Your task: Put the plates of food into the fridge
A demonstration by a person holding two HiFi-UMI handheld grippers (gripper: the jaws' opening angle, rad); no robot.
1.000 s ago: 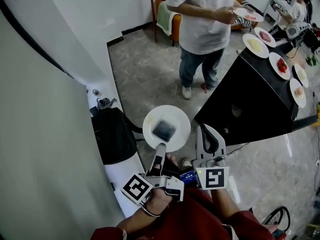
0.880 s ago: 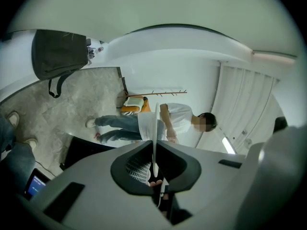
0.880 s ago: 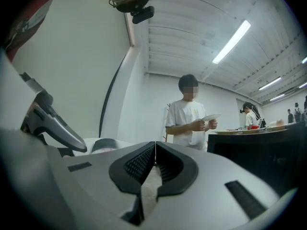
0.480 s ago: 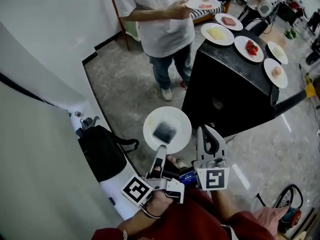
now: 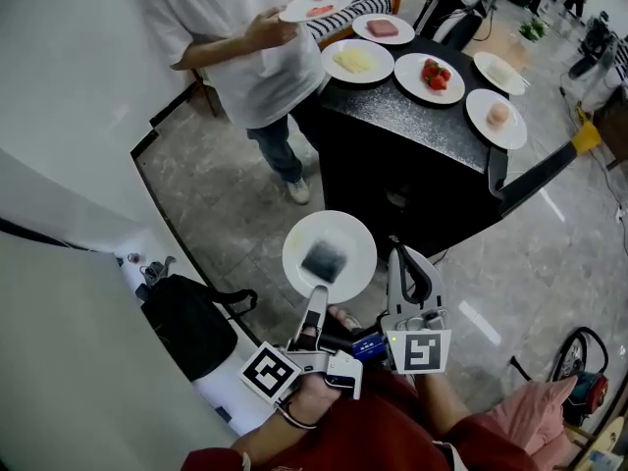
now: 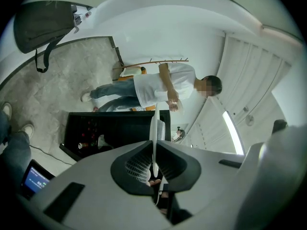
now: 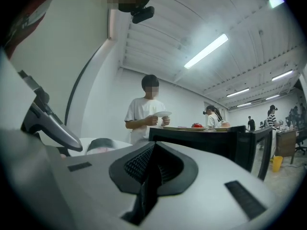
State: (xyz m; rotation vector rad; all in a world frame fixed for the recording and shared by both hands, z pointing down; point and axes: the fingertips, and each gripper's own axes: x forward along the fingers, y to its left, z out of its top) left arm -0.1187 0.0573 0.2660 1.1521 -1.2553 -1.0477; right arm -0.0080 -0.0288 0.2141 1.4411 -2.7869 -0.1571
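My left gripper [image 6: 154, 158] has its jaws clenched on the near rim of the round white plate [image 5: 350, 234] carrying a dark square piece of food [image 5: 324, 259], held over the grey stone floor [image 5: 226, 199] near the black desk [image 5: 412, 130] of other filled plates [image 5: 429, 77]; right gripper [image 7: 152, 164] has its jaws pressed together, empty.

This looks like a large open office or test lab, not a home kitchen. Long white ceiling strip lights [image 7: 206, 51] run across a ribbed white panel ceiling, and the polished grey marbled tile floor [image 5: 226, 204] stretches wide. A tall black stone-topped counter [image 5: 407, 116] stands free in the room, with white round plates of food [image 5: 429, 77] spread along the edges of its top. A person in a white T-shirt and jeans [image 5: 235, 47] stands at its corner. Another person with gear worn on the head [image 7: 211, 116] stands beyond it, and more figures stand among desks further off. A black fabric backpack [image 5: 186, 327] lies on the floor against the white wall.
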